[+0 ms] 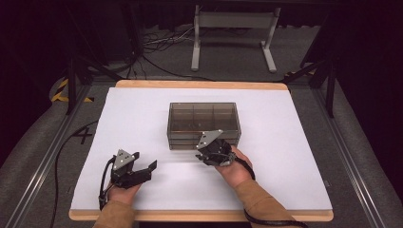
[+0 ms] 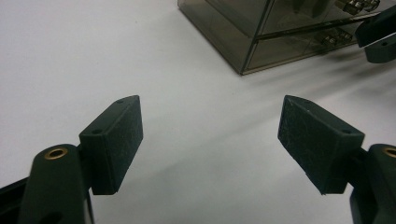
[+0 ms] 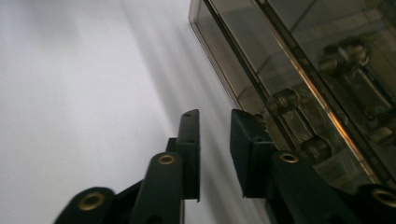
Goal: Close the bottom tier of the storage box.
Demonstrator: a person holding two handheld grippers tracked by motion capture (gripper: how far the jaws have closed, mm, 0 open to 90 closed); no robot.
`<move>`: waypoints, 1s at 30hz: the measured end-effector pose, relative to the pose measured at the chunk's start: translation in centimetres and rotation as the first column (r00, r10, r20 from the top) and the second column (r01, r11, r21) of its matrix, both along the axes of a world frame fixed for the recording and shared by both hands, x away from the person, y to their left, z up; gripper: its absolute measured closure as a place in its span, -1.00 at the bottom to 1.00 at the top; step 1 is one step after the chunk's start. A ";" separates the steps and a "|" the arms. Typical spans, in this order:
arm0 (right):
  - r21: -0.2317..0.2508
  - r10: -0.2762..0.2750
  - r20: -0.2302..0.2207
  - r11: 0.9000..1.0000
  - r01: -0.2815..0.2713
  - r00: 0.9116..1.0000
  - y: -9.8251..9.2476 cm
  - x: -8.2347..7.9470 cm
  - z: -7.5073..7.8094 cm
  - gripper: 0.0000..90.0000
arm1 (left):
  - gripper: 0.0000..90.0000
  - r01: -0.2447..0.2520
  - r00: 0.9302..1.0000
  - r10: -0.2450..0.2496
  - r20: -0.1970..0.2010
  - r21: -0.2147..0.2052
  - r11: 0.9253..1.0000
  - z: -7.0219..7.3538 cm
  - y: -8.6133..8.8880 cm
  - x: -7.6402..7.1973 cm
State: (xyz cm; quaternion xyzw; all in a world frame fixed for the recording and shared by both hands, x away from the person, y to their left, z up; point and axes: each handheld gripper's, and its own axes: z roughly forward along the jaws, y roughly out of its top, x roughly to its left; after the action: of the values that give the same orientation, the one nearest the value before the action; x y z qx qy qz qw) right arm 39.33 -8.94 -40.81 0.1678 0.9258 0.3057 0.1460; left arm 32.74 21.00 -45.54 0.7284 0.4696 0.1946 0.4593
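**Right gripper at the front of the smoked box, left one waiting**

The right gripper [image 3: 215, 119] has its jaws drawn close, a narrow gap between them and nothing in it; its tips sit just beside the lower front edge of the tinted plastic box [image 1: 204, 124]. The left gripper [image 2: 210, 135] is spread wide and empty, hovering over the white table sheet [image 1: 142, 118], near the box's corner but apart from it.

The box stands near the middle of the sheet, its top divided into compartments and its lower part stacked in thin drawer-like layers. It looks rigid and light, with smooth hard walls that would probably slip under flat pads (a scuff or crack seems possible under a hard squeeze). The front lip of a drawer, or the opposite side walls, looks the likeliest hold.

From above the layout reads plainly, but the contents do not. The right gripper view shows small metal parts [image 3: 285, 100] behind the tinted front; the left gripper view shows the box corner and the other gripper's tip.
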 end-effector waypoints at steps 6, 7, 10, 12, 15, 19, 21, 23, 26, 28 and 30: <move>0.044 0.008 -0.005 0.999 -0.008 1.000 -0.1 -0.6 0.8 0.20 | -0.49 0.007 1.000 -0.007 -0.001 0.000 1.000 0.0 -0.1 0.0; 0.053 0.005 0.000 0.999 -0.005 1.000 -0.2 -0.7 0.9 0.13 | -0.49 0.007 1.000 -0.007 -0.002 0.002 1.000 0.0 -0.1 0.1; 0.101 -0.010 -0.007 0.995 0.010 1.000 -0.7 -1.0 1.3 -0.15 | -0.49 0.010 1.000 -0.010 -0.003 0.009 1.000 0.0 -0.1 0.1; 0.116 -0.010 -0.005 0.993 0.011 1.000 -1.0 -1.1 1.4 -0.31 | -0.49 0.008 1.000 -0.008 -0.006 0.013 1.000 0.0 -0.3 0.2; 0.123 -0.047 -0.011 0.991 0.048 0.999 -1.5 -1.3 1.5 -0.54 | -0.49 0.011 1.000 -0.011 -0.009 0.018 1.000 0.0 -0.3 0.3; 0.141 -0.061 -0.019 0.988 0.063 0.998 -2.6 -1.4 1.7 -0.63 | -0.49 0.012 1.000 -0.012 -0.010 0.016 1.000 0.0 -0.4 0.4; 0.153 -0.061 -0.021 0.986 0.063 0.998 -3.2 -1.5 1.7 -0.66 | -0.49 0.014 1.000 -0.013 -0.013 0.017 1.000 0.0 -0.4 0.4; 0.157 -0.069 -0.019 0.985 0.071 0.997 -3.8 -1.7 1.7 -0.67 | -0.49 0.015 1.000 -0.015 -0.014 0.020 1.000 0.0 -0.4 0.5; 0.163 -0.082 -0.017 0.983 0.084 0.996 -4.5 -1.8 1.8 -0.68 | -0.49 0.016 1.000 -0.015 -0.015 0.021 1.000 0.0 -0.4 0.5; 0.166 -0.087 -0.013 0.982 0.088 0.996 -5.0 -1.9 1.9 -0.68 | -0.49 0.016 1.000 -0.016 -0.015 0.021 1.000 0.0 -0.4 0.5; 0.170 -0.093 -0.011 0.981 0.094 0.996 -5.5 -2.1 2.0 -0.68 | -0.49 0.015 1.000 -0.015 -0.016 0.020 1.000 0.0 -0.4 0.5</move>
State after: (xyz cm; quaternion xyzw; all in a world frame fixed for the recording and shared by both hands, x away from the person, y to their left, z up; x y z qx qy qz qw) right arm 37.26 -14.49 -38.77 0.2235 0.8876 0.3761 0.1440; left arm 33.22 20.60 -45.58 0.7379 0.4658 0.1900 0.4499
